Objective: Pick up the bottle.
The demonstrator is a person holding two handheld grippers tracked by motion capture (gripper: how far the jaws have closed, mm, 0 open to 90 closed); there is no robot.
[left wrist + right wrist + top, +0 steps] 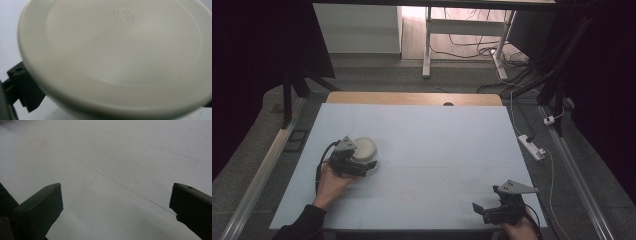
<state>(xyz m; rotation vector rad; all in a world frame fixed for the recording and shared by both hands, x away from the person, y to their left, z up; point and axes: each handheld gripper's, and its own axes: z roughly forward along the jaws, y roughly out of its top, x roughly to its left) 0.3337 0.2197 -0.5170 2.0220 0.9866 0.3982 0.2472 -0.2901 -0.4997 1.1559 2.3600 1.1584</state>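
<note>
A white round bowl [365, 148] sits on the white table [427, 150] at its left side. In the left gripper view the bowl [120, 50] is very close, its flat underside with a small embossed mark facing the camera. My left gripper [364, 158] is open, its jaws spread wide on either side of the bowl; one black finger [25, 87] shows beside the bowl's lower left. My right gripper [486, 201] rests near the table's front right corner. It is open [116, 205], with nothing but bare table between its jaws.
The wooden far edge of the table [412, 98] has a small hole. Beyond it are white desk legs [427, 45] and loose cables on the floor. A white power strip [532, 146] lies on the floor to the right of the table.
</note>
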